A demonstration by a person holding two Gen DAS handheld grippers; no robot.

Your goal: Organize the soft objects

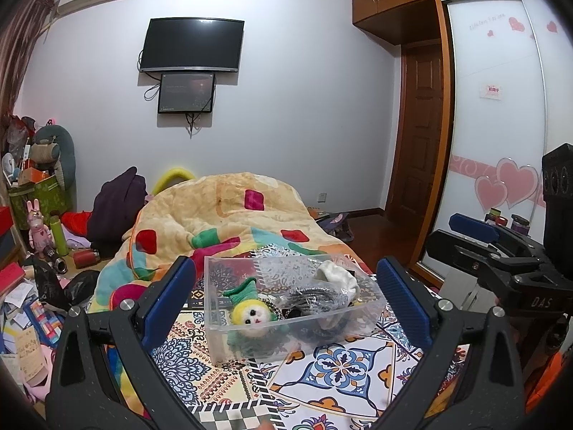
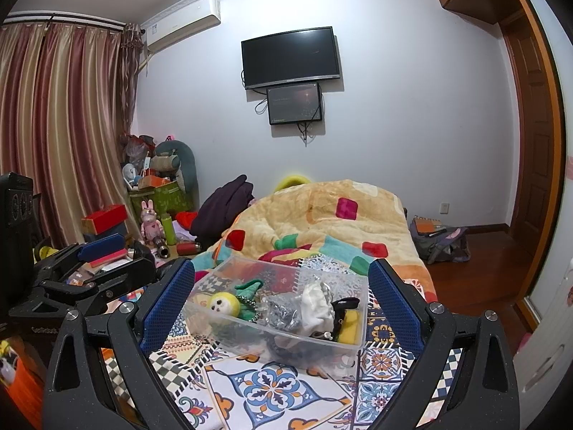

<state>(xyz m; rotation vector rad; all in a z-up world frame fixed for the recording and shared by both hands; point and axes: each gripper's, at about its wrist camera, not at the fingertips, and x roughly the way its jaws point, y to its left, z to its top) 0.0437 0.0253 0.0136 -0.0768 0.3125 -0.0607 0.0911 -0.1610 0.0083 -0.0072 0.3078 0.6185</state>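
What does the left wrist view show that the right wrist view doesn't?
Only the left wrist view shows the wardrobe's sliding doors with pink hearts. Only the right wrist view shows the striped curtains and a yellow item in the bin. Both show the clear plastic bin holding the yellow-faced doll, on the patterned cloth.

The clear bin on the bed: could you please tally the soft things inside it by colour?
Inside the clear bin:
Yellow-and-green doll: 1
Grey item in a plastic bag: 1
White cloth: 1
Black-and-yellow item: 1
Total: 4, though anything buried underneath cannot be seen.
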